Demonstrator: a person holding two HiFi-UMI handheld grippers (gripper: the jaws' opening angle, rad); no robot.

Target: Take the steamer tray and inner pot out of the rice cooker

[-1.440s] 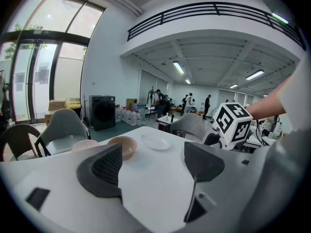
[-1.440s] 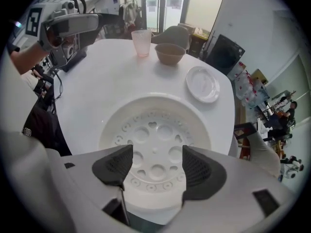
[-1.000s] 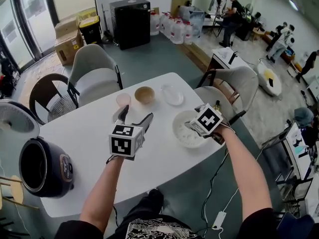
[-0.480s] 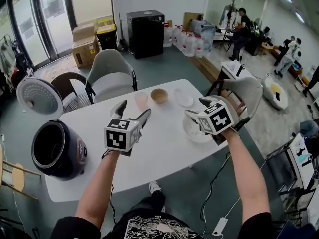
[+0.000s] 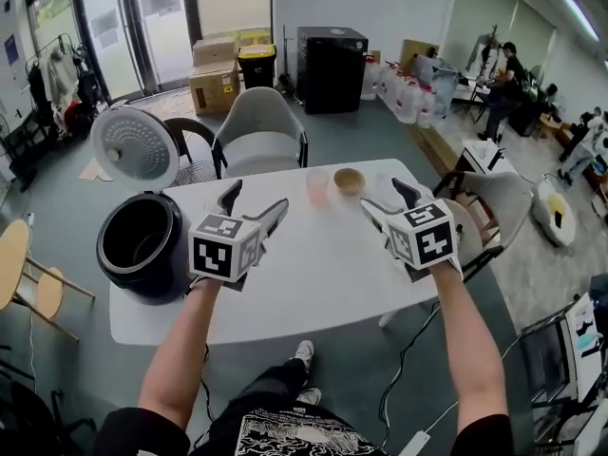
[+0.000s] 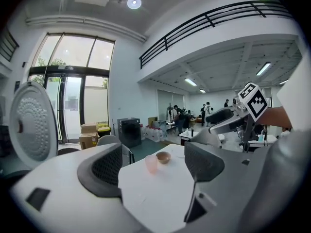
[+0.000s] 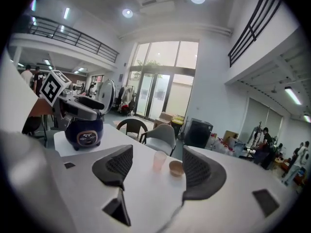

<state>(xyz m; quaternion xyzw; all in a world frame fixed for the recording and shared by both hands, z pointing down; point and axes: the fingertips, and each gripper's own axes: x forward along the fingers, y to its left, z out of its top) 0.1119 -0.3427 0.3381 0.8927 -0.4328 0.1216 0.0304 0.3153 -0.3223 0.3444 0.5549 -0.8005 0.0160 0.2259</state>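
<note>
The dark rice cooker [image 5: 142, 245] stands at the table's left end with its lid [image 5: 136, 146] raised. Its inside is dark, so I cannot tell whether a pot sits in it. In the right gripper view the cooker [image 7: 84, 132] is at the left, partly behind my left gripper. My left gripper [image 5: 254, 204] hovers open and empty above the table, just right of the cooker. My right gripper [image 5: 388, 202] is level with it further right, also open and empty. No steamer tray shows now. Both gripper views look along open jaws, left gripper [image 6: 153, 174], right gripper [image 7: 156, 171].
A pink cup [image 5: 317, 186] and a wooden bowl [image 5: 349, 180] stand at the far edge of the white table [image 5: 313, 283]. A grey chair [image 5: 261, 131] and a dark chair [image 5: 195, 145] stand behind it. A wooden stool [image 5: 24, 274] is at the left.
Both grippers rose and came off the table. The right one left the white steamer tray at the table's right. The view swung left, bringing the cooker and lid nearer the middle.
</note>
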